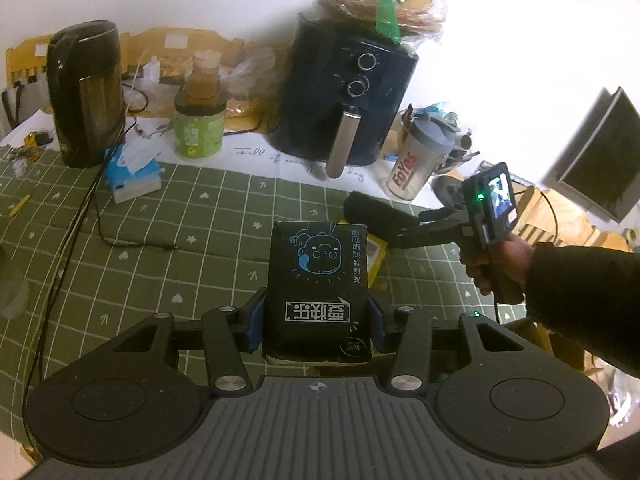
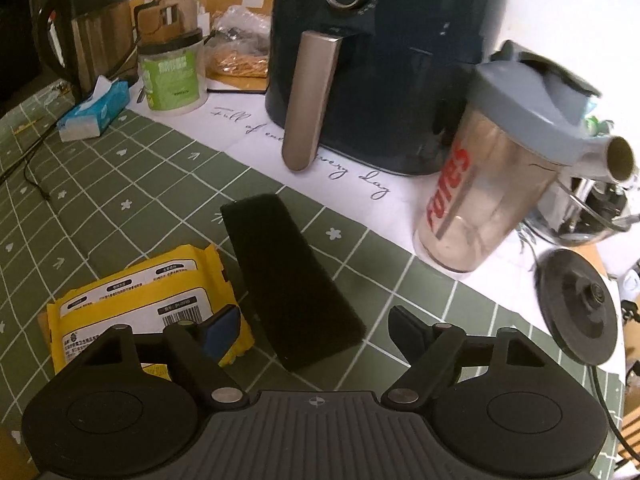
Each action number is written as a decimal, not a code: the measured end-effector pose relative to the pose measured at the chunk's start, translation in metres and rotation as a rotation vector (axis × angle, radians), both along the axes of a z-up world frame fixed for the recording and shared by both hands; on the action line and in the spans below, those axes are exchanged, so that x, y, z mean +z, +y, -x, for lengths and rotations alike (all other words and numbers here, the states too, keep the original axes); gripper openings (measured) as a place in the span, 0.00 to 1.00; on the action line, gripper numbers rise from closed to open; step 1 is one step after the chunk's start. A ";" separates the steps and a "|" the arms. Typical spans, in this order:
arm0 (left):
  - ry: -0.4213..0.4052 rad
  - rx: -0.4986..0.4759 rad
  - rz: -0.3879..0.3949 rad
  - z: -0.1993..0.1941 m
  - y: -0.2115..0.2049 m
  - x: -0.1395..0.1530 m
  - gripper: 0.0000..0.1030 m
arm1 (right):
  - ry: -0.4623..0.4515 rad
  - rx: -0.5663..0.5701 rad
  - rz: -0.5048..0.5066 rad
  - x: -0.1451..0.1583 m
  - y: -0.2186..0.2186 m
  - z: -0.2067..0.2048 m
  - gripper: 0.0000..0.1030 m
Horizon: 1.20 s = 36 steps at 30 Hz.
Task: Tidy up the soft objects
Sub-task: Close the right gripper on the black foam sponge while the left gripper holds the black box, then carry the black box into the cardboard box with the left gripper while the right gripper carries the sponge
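Note:
My left gripper (image 1: pixel 316 322) is shut on a black soft pack (image 1: pixel 318 280) with a blue cartoon face, held above the green grid tablecloth (image 1: pixel 180 240). A black sponge block (image 2: pixel 292 280) lies on the cloth between the fingers of my open right gripper (image 2: pixel 312 326), which sits low over its near end. A yellow soft pack (image 2: pixel 148 304) lies to its left, under my right gripper's left finger. In the left wrist view the right gripper (image 1: pixel 404 236) reaches in from the right over the sponge (image 1: pixel 376 212) and the yellow pack (image 1: pixel 376 254).
A dark air fryer (image 1: pixel 344 96) stands at the back with bagged flatbreads on top. A kettle (image 1: pixel 86 92), a green jar (image 1: pixel 198 128), a blue tissue pack (image 1: pixel 132 172), a shaker bottle (image 2: pixel 500 184) and a kettle lid (image 2: pixel 576 304) stand around. Cables (image 1: pixel 68 248) cross the left side.

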<state>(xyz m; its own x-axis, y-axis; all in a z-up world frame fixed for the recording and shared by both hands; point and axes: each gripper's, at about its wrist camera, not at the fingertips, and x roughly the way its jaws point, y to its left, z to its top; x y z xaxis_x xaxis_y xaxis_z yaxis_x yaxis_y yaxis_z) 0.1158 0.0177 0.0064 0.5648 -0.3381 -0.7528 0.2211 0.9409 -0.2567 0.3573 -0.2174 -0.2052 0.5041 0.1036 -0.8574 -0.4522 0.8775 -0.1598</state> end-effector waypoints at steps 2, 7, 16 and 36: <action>0.006 0.006 -0.001 0.001 0.001 0.000 0.47 | 0.023 0.006 0.012 -0.004 0.003 -0.002 0.56; 0.012 0.007 0.002 0.002 0.001 0.000 0.47 | 0.043 0.004 0.012 -0.005 0.002 0.001 0.48; -0.002 -0.025 0.009 -0.002 -0.006 0.004 0.47 | 0.022 -0.018 0.021 0.016 -0.011 0.014 0.43; -0.033 -0.098 -0.006 0.005 -0.032 0.019 0.47 | -0.065 -0.049 -0.064 0.096 -0.053 0.068 0.42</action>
